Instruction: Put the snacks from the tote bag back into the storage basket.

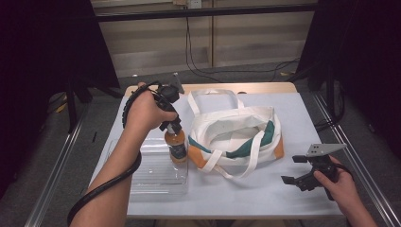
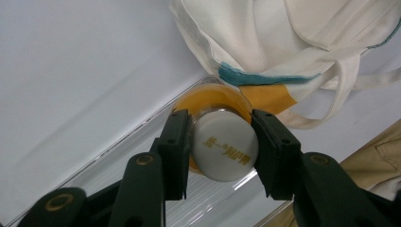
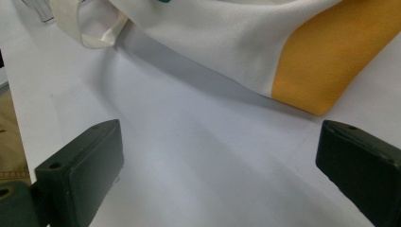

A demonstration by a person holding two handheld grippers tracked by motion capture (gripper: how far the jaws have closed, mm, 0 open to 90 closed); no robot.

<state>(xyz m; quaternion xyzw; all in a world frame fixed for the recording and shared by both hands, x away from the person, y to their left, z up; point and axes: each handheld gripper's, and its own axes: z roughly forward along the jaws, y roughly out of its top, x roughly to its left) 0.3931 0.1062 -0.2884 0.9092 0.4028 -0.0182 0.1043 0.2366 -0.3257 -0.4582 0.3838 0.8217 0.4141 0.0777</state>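
- The table carries everything under a white cover.
- A cream tote bag with teal and orange patches lies mid-table, mouth agape.
- A clear plastic tray sits just left of the bag.
- The bottle of orange drink stands upright at the tray's right edge, beside the bag.
- The left tongs clench its white cap from above.
- The right tongs rest released, empty, near the bag's orange corner.

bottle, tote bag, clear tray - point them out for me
bottle (image 2: 226,150), left gripper view, on its white cap
tote bag (image 1: 222,124), high view, on its white rear wall
clear tray (image 1: 156,177), high view, on its bare floor
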